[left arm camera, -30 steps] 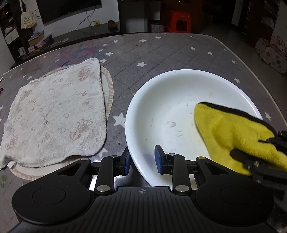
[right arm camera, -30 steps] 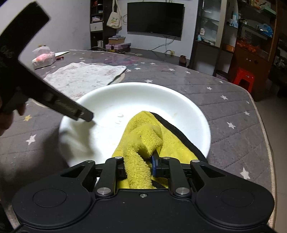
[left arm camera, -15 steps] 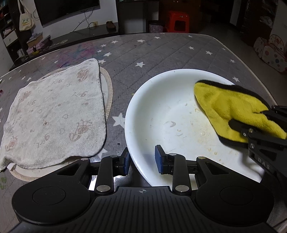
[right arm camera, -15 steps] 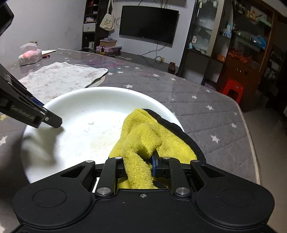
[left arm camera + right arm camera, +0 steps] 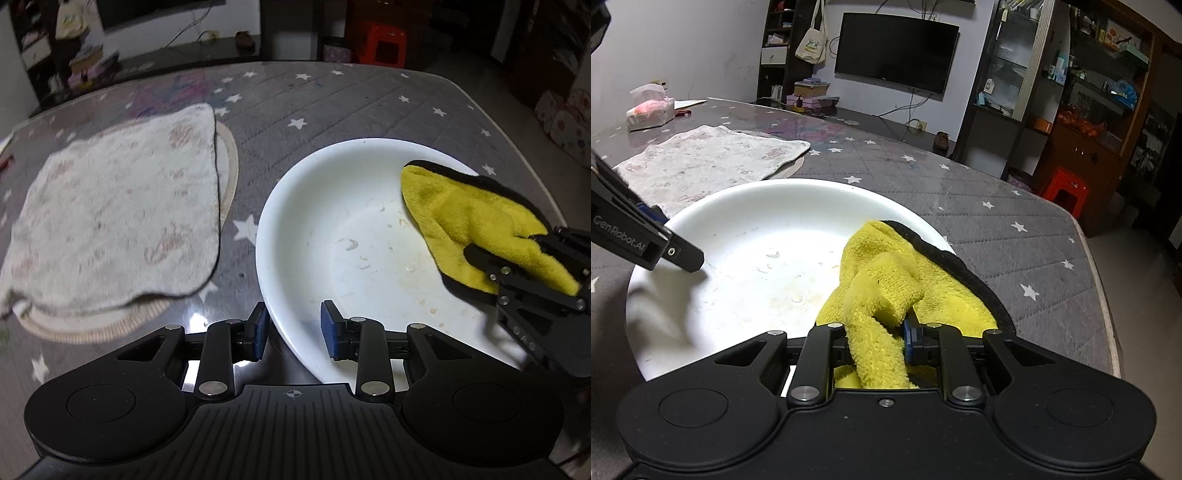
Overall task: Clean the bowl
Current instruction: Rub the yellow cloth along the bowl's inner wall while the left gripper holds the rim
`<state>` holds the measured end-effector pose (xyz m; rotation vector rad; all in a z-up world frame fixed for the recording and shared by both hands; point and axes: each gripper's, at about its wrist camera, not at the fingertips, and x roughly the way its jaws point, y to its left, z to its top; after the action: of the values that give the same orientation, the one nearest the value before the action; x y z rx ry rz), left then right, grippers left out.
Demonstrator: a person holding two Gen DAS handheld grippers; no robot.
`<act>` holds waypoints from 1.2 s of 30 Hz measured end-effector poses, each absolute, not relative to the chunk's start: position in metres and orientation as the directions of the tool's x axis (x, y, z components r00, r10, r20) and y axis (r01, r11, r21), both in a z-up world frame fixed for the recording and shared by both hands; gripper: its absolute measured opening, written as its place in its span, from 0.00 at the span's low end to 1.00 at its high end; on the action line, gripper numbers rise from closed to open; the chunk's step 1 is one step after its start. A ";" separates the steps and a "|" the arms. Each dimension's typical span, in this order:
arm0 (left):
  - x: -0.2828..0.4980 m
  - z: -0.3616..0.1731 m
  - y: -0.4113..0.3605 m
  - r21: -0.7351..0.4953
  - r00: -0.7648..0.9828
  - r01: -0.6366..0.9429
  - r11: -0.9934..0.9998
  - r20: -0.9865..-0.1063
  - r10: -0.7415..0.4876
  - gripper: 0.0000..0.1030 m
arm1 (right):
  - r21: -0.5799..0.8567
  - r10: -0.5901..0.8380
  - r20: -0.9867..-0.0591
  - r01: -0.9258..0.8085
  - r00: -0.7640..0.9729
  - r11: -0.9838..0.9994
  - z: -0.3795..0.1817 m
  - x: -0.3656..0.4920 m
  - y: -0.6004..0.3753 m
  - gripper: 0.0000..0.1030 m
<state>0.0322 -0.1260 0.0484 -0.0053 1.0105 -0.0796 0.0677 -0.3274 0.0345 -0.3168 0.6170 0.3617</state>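
A wide white bowl (image 5: pixel 332 192) with faint smears on its floor sits on the grey star-patterned table; it also shows in the right wrist view (image 5: pixel 768 206). My left gripper (image 5: pixel 293 326) straddles the bowl's near rim, one pad outside and one inside, and appears closed on it. My right gripper (image 5: pixel 875 341) is shut on a yellow cloth with black edging (image 5: pixel 886 280), which lies on the bowl's right inner side. The cloth (image 5: pixel 469 218) and right gripper (image 5: pixel 524 273) show at right in the left wrist view.
A pale printed towel (image 5: pixel 110 214) lies on a round mat (image 5: pixel 229 173) left of the bowl. A tissue pack (image 5: pixel 650 109) sits at the table's far left. The table edge (image 5: pixel 1097 295) runs close on the right; a red stool (image 5: pixel 1063 188) stands beyond.
The right gripper has swept the yellow cloth from the bowl's near right floor up and along the right inner side. The left gripper has kept its place on the rim.
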 end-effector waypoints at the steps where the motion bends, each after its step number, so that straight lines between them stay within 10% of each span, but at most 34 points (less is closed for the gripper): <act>1: 0.031 0.049 -0.126 -0.048 0.527 0.059 0.997 -0.847 -0.072 0.32 | -0.179 0.233 -0.610 -0.418 0.757 0.890 0.035 0.067 -0.327 0.19; 36: 0.039 0.050 -0.128 0.011 0.545 0.147 0.989 -0.835 -0.072 0.25 | -0.140 0.273 -0.615 -0.443 0.740 0.886 0.050 0.035 -0.335 0.19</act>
<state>0.0393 -0.1277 0.0502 0.0834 0.9857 -0.1298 0.0350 -0.3347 0.0500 -0.2868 0.6242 0.3988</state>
